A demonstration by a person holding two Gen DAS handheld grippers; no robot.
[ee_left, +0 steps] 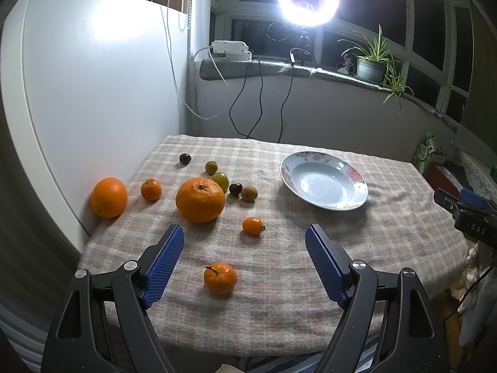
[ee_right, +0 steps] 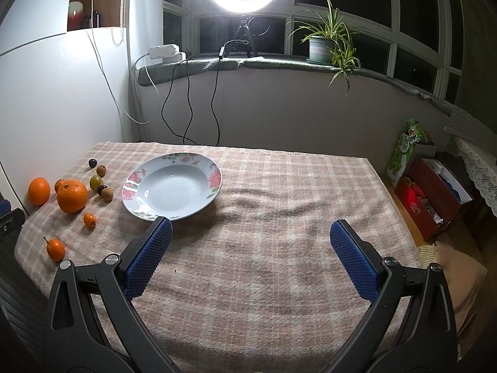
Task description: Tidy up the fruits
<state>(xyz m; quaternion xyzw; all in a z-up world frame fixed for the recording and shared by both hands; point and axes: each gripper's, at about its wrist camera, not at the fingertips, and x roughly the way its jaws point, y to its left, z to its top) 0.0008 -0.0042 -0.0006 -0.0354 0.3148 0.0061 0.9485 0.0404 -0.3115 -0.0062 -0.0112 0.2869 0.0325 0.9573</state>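
Faintly, white letters "DAS" show on the right gripper point(ee_left: 475, 217) at the frame's right edge. Both it and the left gripper point(ee_left: 245, 242) gape empty, the left over a mandarin point(ee_left: 220, 278); the flowered plate point(ee_right: 130, 186) holds nothing.

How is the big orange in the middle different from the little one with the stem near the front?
The big orange is much larger than the little one. The big orange sits close among smaller fruits; the little one lies alone, nearest the open left gripper. The little one's thin stem sticks out. Both are orange and lie on the checked cloth.
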